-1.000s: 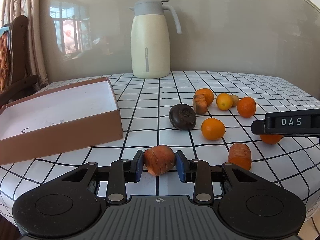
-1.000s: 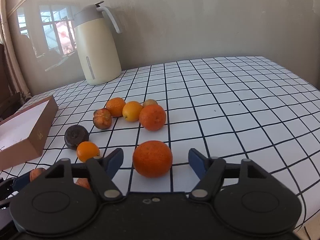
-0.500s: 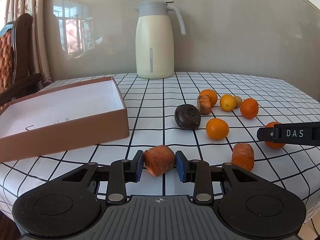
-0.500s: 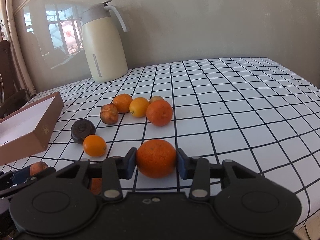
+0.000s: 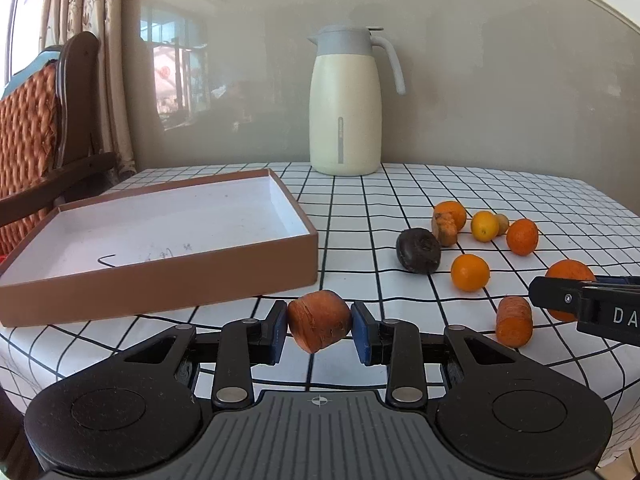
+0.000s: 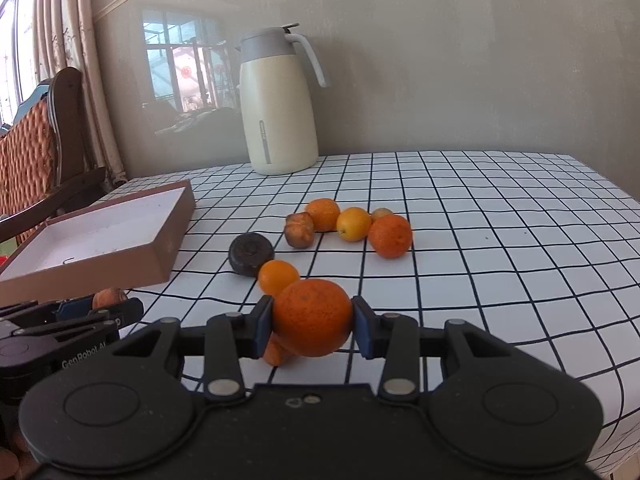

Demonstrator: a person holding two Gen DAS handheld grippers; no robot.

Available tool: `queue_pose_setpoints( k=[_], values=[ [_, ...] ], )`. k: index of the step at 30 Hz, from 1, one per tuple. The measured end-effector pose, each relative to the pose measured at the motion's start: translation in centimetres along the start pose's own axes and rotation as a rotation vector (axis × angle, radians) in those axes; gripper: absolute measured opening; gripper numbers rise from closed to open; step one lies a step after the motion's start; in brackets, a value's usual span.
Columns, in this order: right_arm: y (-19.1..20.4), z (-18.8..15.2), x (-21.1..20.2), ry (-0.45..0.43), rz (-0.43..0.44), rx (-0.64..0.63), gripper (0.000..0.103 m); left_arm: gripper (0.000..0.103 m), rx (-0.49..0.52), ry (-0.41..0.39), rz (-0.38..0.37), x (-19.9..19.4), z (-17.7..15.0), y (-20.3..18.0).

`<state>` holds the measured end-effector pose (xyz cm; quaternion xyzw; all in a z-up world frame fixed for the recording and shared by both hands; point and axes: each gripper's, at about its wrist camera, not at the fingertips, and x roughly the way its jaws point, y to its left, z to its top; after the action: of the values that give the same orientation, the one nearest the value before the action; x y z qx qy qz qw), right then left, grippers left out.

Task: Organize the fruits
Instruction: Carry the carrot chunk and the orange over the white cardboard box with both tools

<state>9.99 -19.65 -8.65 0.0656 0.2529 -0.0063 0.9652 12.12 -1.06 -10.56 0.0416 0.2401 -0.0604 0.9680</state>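
Observation:
My left gripper (image 5: 319, 327) is shut on an orange carrot-like chunk (image 5: 319, 326) and holds it above the table's front edge, just right of the open brown box (image 5: 160, 268). My right gripper (image 6: 313, 322) is shut on a large orange (image 6: 312, 316), lifted off the cloth. A second carrot-like chunk (image 5: 514, 320) lies on the cloth below it. Several oranges (image 6: 390, 236), a dark round fruit (image 6: 251, 254) and a brownish fruit (image 6: 300, 230) lie in a cluster mid-table. The right gripper also shows in the left wrist view (image 5: 560, 294), and the left gripper in the right wrist view (image 6: 100, 308).
A cream thermos jug (image 5: 346, 104) stands at the back of the checked tablecloth (image 6: 500, 240). A wooden chair with an orange cushion (image 5: 36, 140) stands left of the table. The table's front edge runs just under both grippers.
My right gripper closed on the large orange and lifted it. My left gripper rose and drew back with the carrot-like chunk, so more of the box shows.

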Motion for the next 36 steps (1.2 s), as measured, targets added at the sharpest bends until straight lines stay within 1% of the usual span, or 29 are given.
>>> queue_pose_setpoints(
  k=[4,14,23,28,36],
  values=[
    [1.7,0.0,-0.3,-0.007,0.046,-0.018,0.033,0.035,-0.012,-0.015,0.031,-1.0,0.0,1.8],
    [6.7,0.1,0.1,-0.018,0.169,-0.083,0.033,0.035,-0.094,-0.026,0.13,-2.8,-0.4,7.5],
    [10.7,0.4,0.2,-0.041,0.267,-0.135,0.033,0.035,-0.144,-0.029,0.203,-3.7,-1.2,10.8],
    [12.7,0.5,0.1,-0.062,0.3,-0.163,0.033,0.035,-0.17,-0.039,0.237,-4.1,-1.1,12.4],
    [13.8,1.7,0.9,-0.081,0.323,-0.163,0.033,0.035,-0.179,-0.077,0.275,-4.4,0.0,14.3]
  ],
)
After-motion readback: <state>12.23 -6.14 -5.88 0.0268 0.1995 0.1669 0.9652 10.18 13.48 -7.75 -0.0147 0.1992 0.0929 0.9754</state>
